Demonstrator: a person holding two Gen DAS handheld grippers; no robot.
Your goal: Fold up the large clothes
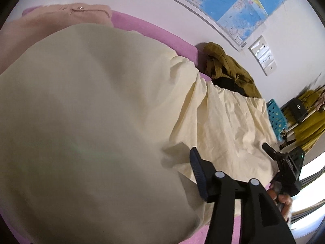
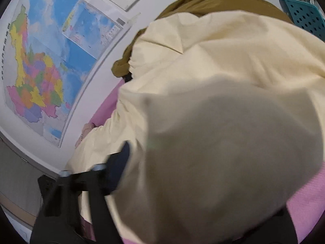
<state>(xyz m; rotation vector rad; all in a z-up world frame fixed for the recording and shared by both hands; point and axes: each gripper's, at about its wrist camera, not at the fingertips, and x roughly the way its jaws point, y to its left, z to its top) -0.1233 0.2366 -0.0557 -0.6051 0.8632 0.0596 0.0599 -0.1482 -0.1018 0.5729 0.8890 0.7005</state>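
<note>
Cream garment [image 1: 85,111] spread over the pink bed cover [image 1: 142,28], filling both wrist views. Left gripper [image 1: 162,162]: one finger visible at 5 o'clock, the other hidden under cloth, can't tell jaw state. Right gripper [image 2: 142,148]: blurred, one finger at 7 o'clock, the other hidden; can't tell. Olive garment [image 1: 229,69] at 2 o'clock near the wall.

A large cream cotton garment [image 1: 101,111] billows left of the left claw [image 1: 229,156], draping its far finger. Beyond lies a crumpled olive-brown cloth [image 1: 229,67]; right, a blue perforated plastic basket [image 1: 275,116].
</note>
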